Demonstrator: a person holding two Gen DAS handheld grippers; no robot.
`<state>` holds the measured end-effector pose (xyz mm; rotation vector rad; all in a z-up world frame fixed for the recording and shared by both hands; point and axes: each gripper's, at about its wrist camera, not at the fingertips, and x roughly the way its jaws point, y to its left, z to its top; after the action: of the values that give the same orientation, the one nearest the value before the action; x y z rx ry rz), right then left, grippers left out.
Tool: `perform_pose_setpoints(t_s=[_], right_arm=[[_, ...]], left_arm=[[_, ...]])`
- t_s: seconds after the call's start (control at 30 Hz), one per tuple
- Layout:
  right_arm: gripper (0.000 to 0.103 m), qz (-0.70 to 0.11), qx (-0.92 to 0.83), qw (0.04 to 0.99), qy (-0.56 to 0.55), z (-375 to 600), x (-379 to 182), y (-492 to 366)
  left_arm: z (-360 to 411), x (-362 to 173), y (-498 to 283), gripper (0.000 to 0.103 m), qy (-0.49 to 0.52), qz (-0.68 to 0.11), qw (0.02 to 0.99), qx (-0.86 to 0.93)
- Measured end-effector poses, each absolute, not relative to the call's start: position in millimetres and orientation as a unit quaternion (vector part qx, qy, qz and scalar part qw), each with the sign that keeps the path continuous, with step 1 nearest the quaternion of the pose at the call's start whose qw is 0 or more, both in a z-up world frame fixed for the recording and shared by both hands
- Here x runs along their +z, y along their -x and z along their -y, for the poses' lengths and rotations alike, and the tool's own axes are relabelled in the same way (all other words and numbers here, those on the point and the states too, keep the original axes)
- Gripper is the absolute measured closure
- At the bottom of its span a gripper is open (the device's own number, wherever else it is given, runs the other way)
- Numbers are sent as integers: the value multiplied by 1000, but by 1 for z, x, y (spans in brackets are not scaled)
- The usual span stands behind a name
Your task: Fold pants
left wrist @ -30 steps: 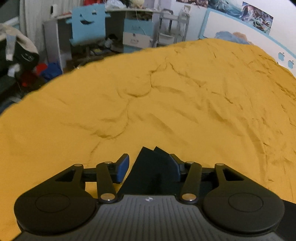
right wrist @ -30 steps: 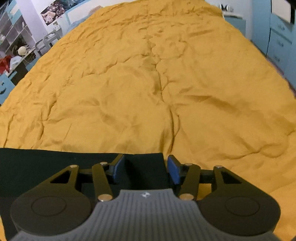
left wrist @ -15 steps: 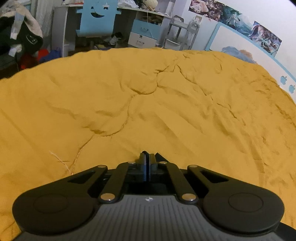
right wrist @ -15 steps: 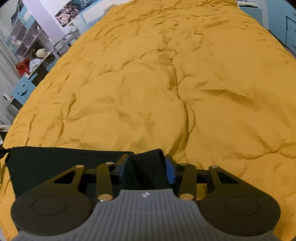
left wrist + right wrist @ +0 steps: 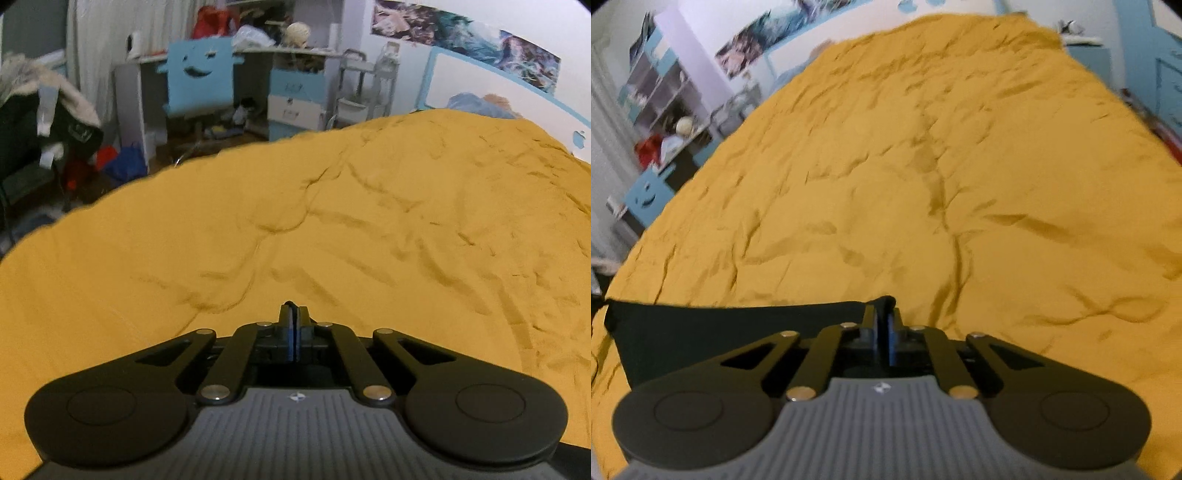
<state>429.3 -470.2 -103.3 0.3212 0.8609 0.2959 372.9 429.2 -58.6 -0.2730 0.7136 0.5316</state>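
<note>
Left gripper (image 5: 294,314) at 6 o'clock of its view, tongs pressed together, sliver of black pants (image 5: 292,305) pinched at tips. Right gripper (image 5: 885,312) tongs just closed, clamped on black pants (image 5: 738,325); cloth stretches from tips toward 9 o'clock over wrinkled mustard bedspread (image 5: 923,166). Blue chair (image 5: 199,85) at 11 o'clock in left view.

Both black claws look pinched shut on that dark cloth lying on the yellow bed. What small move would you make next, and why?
Probably lift both together and carry the edge forward over the bed. The left gripper and the right gripper each pinch the black pants, jaws closed on fabric, while the rest lies flat on the mustard-yellow bedspread. An even lift should keep the fold straight.
</note>
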Motion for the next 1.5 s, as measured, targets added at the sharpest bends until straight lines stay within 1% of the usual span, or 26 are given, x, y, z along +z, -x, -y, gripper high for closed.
perform_pose_setpoints(t_s=[0.13, 0.3, 0.37, 0.4, 0.47, 0.5, 0.57, 0.7, 0.83, 0.97, 1.07, 1.1, 1.2, 1.23, 1.27, 1.3, 1.33, 1.5], right_arm=[[103, -432, 106, 884, -143, 481, -101, -425], [103, -460, 73, 874, -139, 479, -121, -437], [103, -470, 69, 870, -129, 475, -129, -441], [102, -472, 62, 871, -123, 474, -132, -443], [99, -473, 54, 871, -125, 474, -134, -445], [91, -472, 44, 872, -122, 473, -134, -444], [81, -465, 22, 878, -107, 472, -131, -439], [81, -453, -1, 883, -119, 477, -119, -415], [80, -448, -15, 882, -144, 474, -107, -377], [69, -448, -19, 880, -159, 465, -98, -339], [68, -450, -27, 875, -177, 462, -94, -311], [65, -449, -31, 875, -182, 462, -92, -303], [57, -446, -43, 869, -209, 466, -89, -281], [56, -447, -48, 865, -223, 468, -90, -275], [55, -448, -56, 859, -241, 470, -90, -268], [54, -447, -61, 854, -260, 472, -92, -262], [54, -445, -66, 849, -278, 475, -93, -257], [54, -435, -85, 808, -389, 485, -116, -247]], left_arm=[[-418, -57, -389, 103, 100, -357, 896, 244], [-405, -83, -411, 103, 55, -393, 883, 251], [-407, -92, -413, 102, 57, -399, 879, 257], [-409, -95, -412, 101, 66, -399, 877, 260], [-413, -96, -410, 90, 86, -397, 873, 271], [-415, -94, -405, 83, 95, -393, 873, 274], [-422, -87, -393, 82, 118, -379, 875, 276], [-432, -71, -359, 82, 184, -357, 879, 258], [-436, -71, -330, 82, 250, -357, 869, 235], [-441, -87, -306, 82, 329, -353, 845, 230], [-445, -99, -300, 82, 361, -350, 831, 238], [-447, -103, -298, 82, 374, -345, 827, 241], [-452, -111, -295, 82, 397, -331, 817, 254], [-452, -112, -297, 83, 400, -329, 817, 254], [-453, -112, -296, 86, 402, -325, 817, 256], [-452, -112, -294, 95, 401, -322, 818, 258], [-451, -111, -294, 101, 398, -321, 819, 261], [-449, -105, -296, 103, 385, -325, 820, 272]])
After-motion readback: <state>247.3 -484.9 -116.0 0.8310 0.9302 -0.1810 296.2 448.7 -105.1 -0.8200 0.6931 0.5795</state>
